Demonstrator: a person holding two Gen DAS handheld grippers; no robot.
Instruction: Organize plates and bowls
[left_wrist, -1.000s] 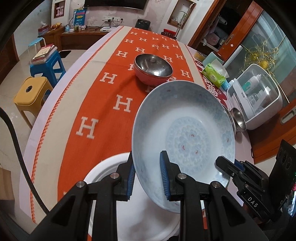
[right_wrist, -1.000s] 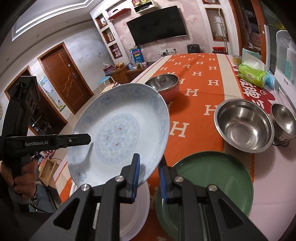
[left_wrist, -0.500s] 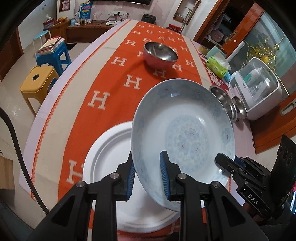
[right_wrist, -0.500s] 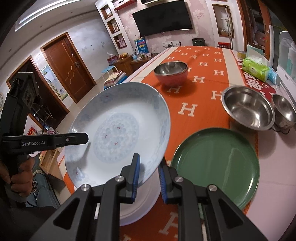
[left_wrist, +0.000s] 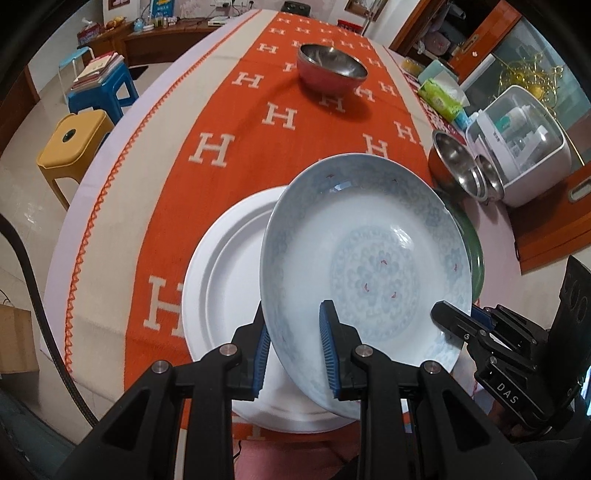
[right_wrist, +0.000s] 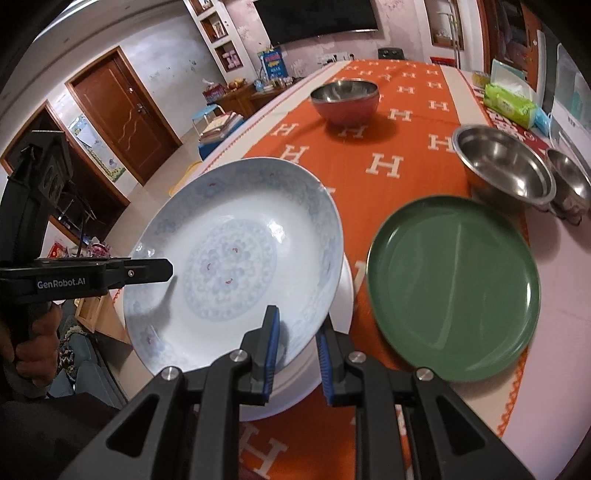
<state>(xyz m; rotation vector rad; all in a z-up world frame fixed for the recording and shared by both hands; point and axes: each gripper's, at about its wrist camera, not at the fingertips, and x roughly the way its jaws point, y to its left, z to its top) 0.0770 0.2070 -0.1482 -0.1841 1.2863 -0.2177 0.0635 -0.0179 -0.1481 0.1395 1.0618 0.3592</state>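
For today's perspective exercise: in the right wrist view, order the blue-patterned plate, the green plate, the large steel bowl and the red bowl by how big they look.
1. Blue-patterned plate, though it is held nearest the camera.
2. Green plate, nearly as large.
3. Large steel bowl.
4. Red bowl, farthest away, so its true size is unsure.

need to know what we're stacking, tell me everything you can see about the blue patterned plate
The blue patterned plate is a deep, glossy white dish, ceramic by its look, with a pale blue flower ring on the rim, a round medallion in the middle and tiny red marks. It is tilted in the air above the white plate, beside the green plate. The left gripper and right gripper each pinch its rim on opposite sides. It looks empty and unchipped.
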